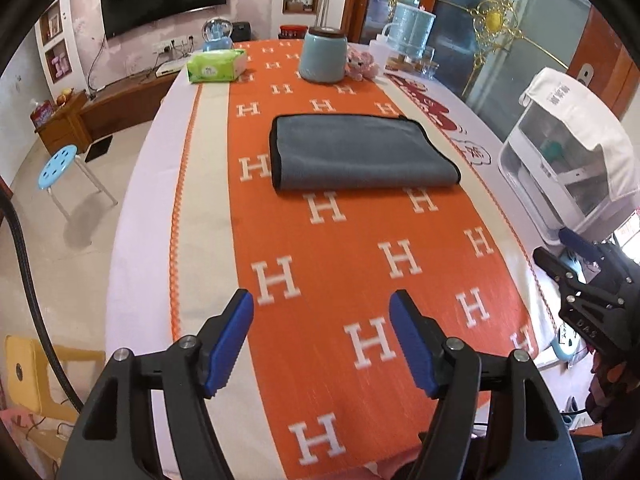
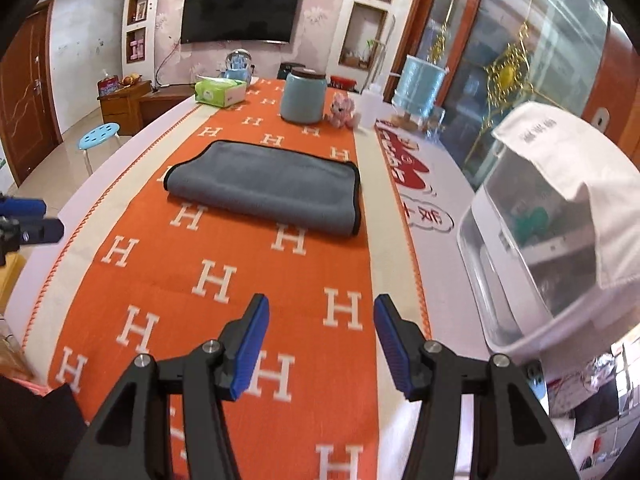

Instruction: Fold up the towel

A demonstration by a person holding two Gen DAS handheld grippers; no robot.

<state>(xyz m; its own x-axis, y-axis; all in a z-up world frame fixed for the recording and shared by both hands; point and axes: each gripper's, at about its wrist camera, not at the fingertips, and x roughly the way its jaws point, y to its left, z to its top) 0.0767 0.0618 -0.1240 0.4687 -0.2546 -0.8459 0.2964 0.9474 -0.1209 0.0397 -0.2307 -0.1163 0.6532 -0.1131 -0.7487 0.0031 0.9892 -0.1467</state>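
Observation:
A grey towel (image 1: 360, 152) with black edging lies folded flat on the orange H-patterned table runner (image 1: 320, 248); it also shows in the right wrist view (image 2: 268, 186). My left gripper (image 1: 322, 308) is open and empty, held above the runner well short of the towel. My right gripper (image 2: 322, 312) is open and empty too, also short of the towel. The right gripper shows at the right edge of the left wrist view (image 1: 576, 264). The left gripper's blue fingers (image 2: 24, 206) show at the left edge of the right wrist view.
Beyond the towel stand a light-blue jar (image 1: 322, 56), a green tissue pack (image 1: 218, 66), a pink plush toy (image 1: 362, 64) and a blue water dispenser (image 1: 412, 28). A white plastic box under a white cloth (image 2: 552, 240) stands at the table's right. A blue stool (image 1: 60, 166) stands on the floor left.

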